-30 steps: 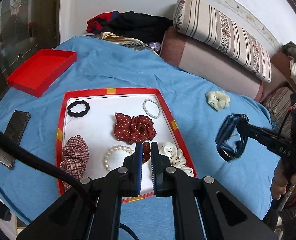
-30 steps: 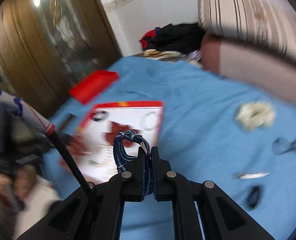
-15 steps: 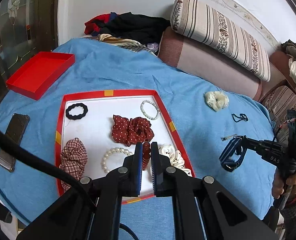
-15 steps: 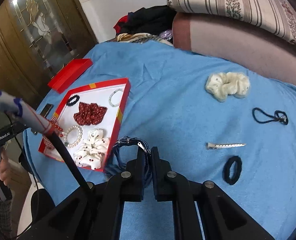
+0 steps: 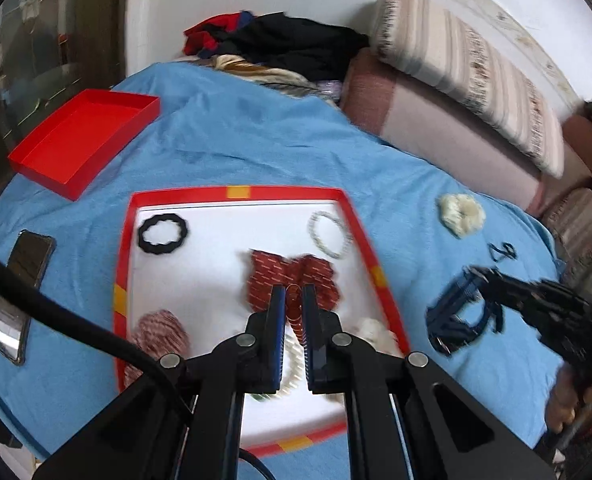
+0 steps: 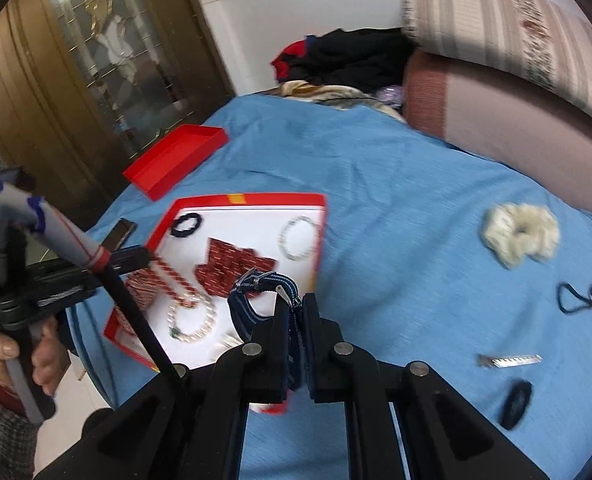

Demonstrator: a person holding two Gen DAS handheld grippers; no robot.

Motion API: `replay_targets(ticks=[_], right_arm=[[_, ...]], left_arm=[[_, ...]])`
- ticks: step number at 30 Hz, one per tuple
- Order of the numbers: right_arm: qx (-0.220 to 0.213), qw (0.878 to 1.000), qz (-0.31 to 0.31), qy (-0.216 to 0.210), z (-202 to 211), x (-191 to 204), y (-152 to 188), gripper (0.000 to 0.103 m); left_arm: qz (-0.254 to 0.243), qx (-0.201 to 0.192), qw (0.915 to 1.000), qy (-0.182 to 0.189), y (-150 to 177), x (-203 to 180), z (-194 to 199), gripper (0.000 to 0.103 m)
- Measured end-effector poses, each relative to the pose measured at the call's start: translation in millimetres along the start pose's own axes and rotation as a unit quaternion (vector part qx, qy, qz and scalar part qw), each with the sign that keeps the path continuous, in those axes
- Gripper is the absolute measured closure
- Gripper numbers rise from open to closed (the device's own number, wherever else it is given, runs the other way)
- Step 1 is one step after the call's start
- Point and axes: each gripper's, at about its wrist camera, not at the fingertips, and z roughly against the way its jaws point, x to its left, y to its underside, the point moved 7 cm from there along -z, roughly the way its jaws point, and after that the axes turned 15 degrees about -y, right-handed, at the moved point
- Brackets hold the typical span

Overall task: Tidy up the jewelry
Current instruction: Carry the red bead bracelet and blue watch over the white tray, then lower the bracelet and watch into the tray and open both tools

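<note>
left tongs (image 5: 294,300) pinch red beads (image 5: 294,307); right tongs (image 6: 294,312) pinch blue strap (image 6: 244,307).

**Cloth, beads and matt plastic**

The blue bedspread (image 6: 395,200) looks like soft, matt cloth. The tray (image 5: 240,192) has a smooth white floor and red rim. The pearl bracelet (image 6: 192,322) shines glossy; the striped strap (image 6: 256,292) is woven fabric — the left gripper (image 5: 294,300) matt black plastic.

Left wrist view looks steeply down over the red-rimmed tray (image 5: 124,264), close above it. Right wrist view faces the same tray (image 6: 323,216) from its right, obliquely. Both share blue blanket (image 5: 256,136) and cream scrunchie (image 6: 520,234).
</note>
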Motion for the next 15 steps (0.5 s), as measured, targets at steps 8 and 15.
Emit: replay_targets(ticks=[8,15], right_arm=[[0.033,0.998,0.029,-0.041,-54.7,43.7,-8.6,0.096],[0.028,0.997,0.045,-0.047,-85.7,53.5,-45.8,0.096]], left_arm=[[0.016,0.035,0.998,-0.05,-19.0,42.9,-64.6,0.096],[0.037,0.048,0.9972,-0.043,-24.0,53.3,-88.5,0.096]])
